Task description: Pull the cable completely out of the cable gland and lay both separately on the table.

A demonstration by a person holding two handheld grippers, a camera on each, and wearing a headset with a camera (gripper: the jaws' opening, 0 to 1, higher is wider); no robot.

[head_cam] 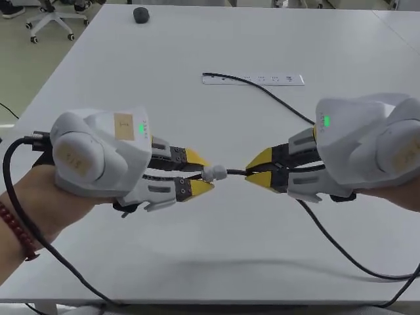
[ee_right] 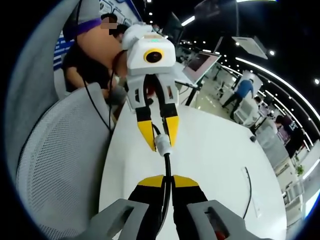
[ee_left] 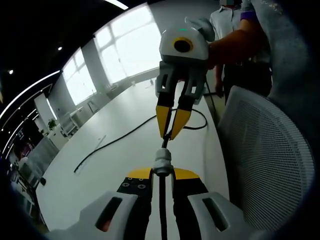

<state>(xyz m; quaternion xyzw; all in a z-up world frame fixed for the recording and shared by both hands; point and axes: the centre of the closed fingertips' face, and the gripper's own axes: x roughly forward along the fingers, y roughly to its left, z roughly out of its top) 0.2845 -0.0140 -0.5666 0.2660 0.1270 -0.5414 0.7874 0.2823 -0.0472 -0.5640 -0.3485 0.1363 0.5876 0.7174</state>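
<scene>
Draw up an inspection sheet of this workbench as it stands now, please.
Surface: white table, plain top.
Job's things: white cable gland threaded on the black cable, not yet pulled apart, both held above the table.
Clutter: white power strip; dark round object near the far edge.
Grippers: left gripper fingers shut on the cable gland; right gripper fingers shut on the cable, facing it.
Cables: black tether loops from the left gripper's rear; black lead runs from the power strip toward the right gripper.
Surroundings: office chair on the floor, far left; mesh chair back.
</scene>
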